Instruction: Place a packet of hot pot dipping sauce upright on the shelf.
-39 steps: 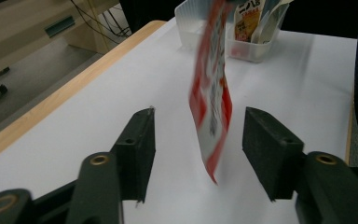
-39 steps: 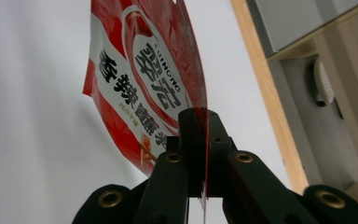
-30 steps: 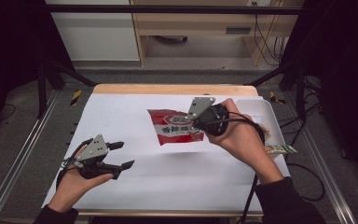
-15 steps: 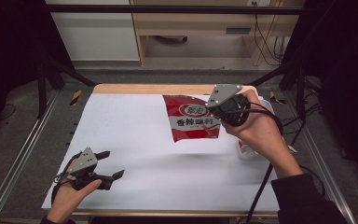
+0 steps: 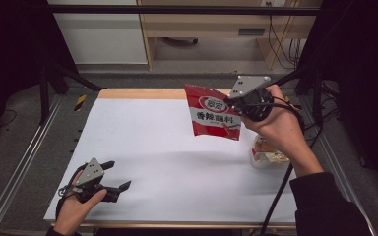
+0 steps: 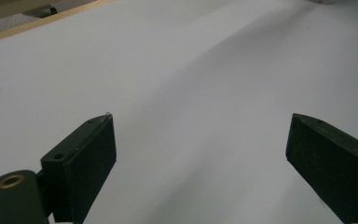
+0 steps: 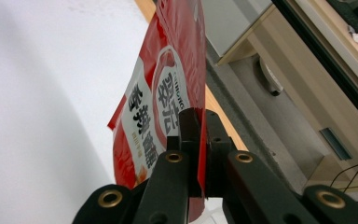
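- White sheeting covers the table [image 5: 177, 147], with a wooden strip along its far edge and dark floor and metal rails on both sides.
- Beyond the table stand a pale cabinet and a wooden shelf unit with cables hanging at its right.
- At the table's near left corner, the left hand [image 5: 76, 209] holds the left gripper [image 5: 114, 178] low over the sheet.
- Its jaws stand wide apart with nothing between them; in the left gripper view only bare white surface lies between and ahead of them.
- The right hand [image 5: 280, 125] holds the right gripper [image 5: 232, 105] raised over the far right part of the table.
- Its jaws are clamped on the edge of a red packet [image 5: 212, 113].
- The packet, printed with white labels and dark characters, hangs clear of the table, tilted, with its face toward the camera in the high view.
- In the right gripper view the packet [image 7: 163, 112] rises edge-on from between the closed jaws.
- A second small packet [image 5: 268, 153], pale with brown print, lies on the sheet near the right edge, below the right wrist.
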Demonstrator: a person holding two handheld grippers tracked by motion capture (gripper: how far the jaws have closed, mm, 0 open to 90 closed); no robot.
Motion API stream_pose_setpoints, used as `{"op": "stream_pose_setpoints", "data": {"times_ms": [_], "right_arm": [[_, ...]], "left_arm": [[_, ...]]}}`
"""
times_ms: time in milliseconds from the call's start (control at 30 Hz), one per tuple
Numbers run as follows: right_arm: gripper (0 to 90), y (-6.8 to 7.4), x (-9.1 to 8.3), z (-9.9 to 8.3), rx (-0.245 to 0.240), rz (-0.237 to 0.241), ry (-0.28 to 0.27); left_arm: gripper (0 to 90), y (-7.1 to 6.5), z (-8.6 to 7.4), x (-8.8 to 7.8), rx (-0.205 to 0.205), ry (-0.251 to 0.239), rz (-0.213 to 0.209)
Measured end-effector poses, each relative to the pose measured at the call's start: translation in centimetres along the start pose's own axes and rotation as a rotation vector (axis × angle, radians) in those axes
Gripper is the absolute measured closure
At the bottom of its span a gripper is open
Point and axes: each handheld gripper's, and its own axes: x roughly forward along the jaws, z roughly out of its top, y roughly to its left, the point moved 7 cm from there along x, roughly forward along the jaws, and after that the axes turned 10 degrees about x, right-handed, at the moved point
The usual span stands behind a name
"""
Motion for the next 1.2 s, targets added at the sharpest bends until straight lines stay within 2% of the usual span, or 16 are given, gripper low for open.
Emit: {"op": "stream_pose_setpoints", "data": {"times_ms": [367,833,1033,1100,1200], "right_arm": [[90.0,-1.9,0.3,0.1,0.001,-0.023,0.013],[90.0,-4.4,2.0,-0.2,0.038,-0.060,0.003],[90.0,-5.7,3.3,-1.6,0.052,-0.102,0.048],[90.0,-6.4,3.7,-2.3,0.087,-0.118,0.045],[90.0,-6.9,3.8,-2.9,0.108,-0.130,0.045]], "left_arm": [[8.2,-0.1,-0.1,0.1,0.017,0.013,0.001],[8.2,-0.2,-0.2,0.2,0.029,0.024,-0.003],[8.2,-0.5,-0.1,0.5,0.042,0.030,-0.003],[8.2,-0.6,-0.1,0.6,0.045,0.031,-0.006],[8.2,-0.8,-0.1,0.6,0.052,0.038,-0.008]]}}
